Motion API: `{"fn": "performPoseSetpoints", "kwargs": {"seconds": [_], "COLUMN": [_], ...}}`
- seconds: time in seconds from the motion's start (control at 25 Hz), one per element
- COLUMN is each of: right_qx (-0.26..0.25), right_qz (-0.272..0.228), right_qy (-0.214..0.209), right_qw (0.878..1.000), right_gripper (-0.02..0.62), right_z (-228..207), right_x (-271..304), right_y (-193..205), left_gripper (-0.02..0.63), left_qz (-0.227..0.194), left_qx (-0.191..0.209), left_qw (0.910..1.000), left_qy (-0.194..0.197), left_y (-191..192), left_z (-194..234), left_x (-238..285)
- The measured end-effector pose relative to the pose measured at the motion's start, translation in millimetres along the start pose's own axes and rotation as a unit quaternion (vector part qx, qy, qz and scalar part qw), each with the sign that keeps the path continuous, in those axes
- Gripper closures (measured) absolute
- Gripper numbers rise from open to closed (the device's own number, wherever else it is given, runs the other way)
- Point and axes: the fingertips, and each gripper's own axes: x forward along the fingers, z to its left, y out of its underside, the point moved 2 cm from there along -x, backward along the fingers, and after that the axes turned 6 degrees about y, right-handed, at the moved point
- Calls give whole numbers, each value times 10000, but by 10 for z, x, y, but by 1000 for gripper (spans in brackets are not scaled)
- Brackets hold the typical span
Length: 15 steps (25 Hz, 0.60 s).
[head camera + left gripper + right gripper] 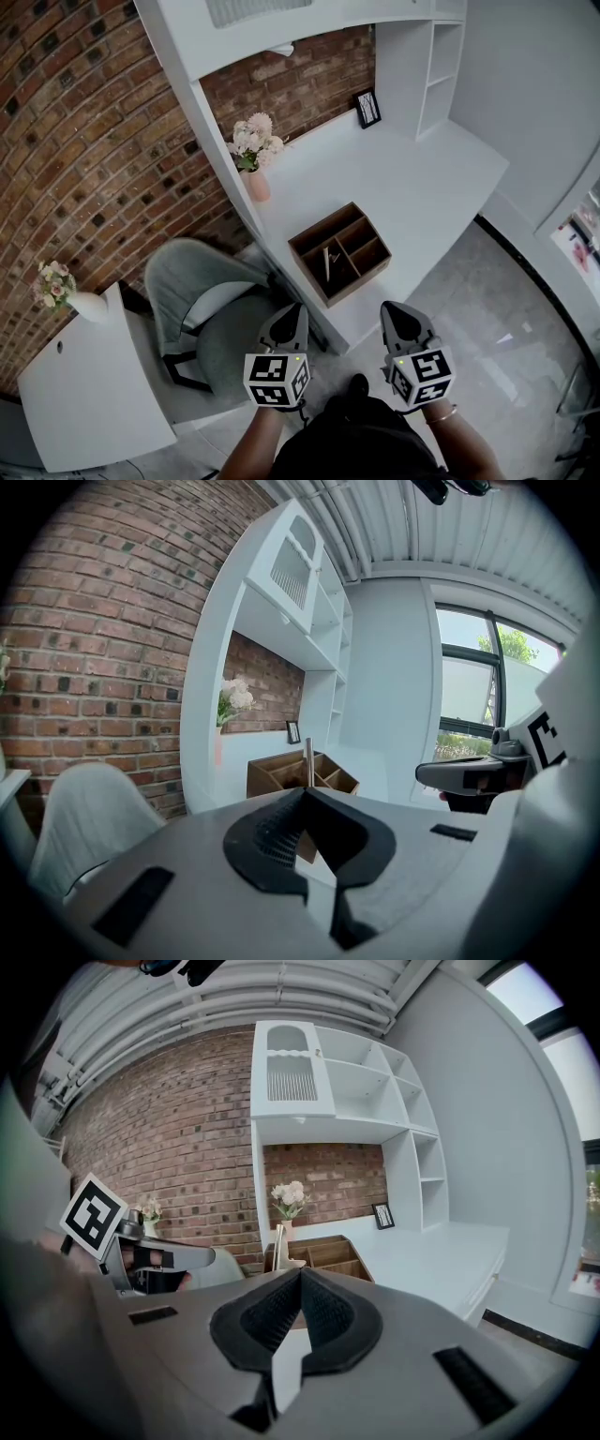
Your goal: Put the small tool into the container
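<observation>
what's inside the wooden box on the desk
One small tool sits in a compartment of the wooden box; the other compartments look empty. The box's near walls hide part of the floor.

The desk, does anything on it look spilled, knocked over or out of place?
Nothing stands out. On the desk the wooden box sits flat with a thin tool standing in one compartment, the flower vase is upright, and the picture frame stands at the back. No spill or damage shows.
</observation>
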Motion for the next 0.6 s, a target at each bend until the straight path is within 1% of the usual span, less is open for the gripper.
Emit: {"fn": "performPoseSetpoints", "kwargs": {"seconds": [0.6], "right_qx": [80], "right_qz": [0], "right_qy": [-46], "right_qw": [10000], "right_gripper": [592], "right_z": [-17], "right_x": [13], "right_y": [-6], "left_gripper": [597], "left_qz": [31], "left_qx": [-31], "left_qw": [10000], "left_qy": [-27], "left_y": [12], "left_z": [1], "left_x": [16]}}
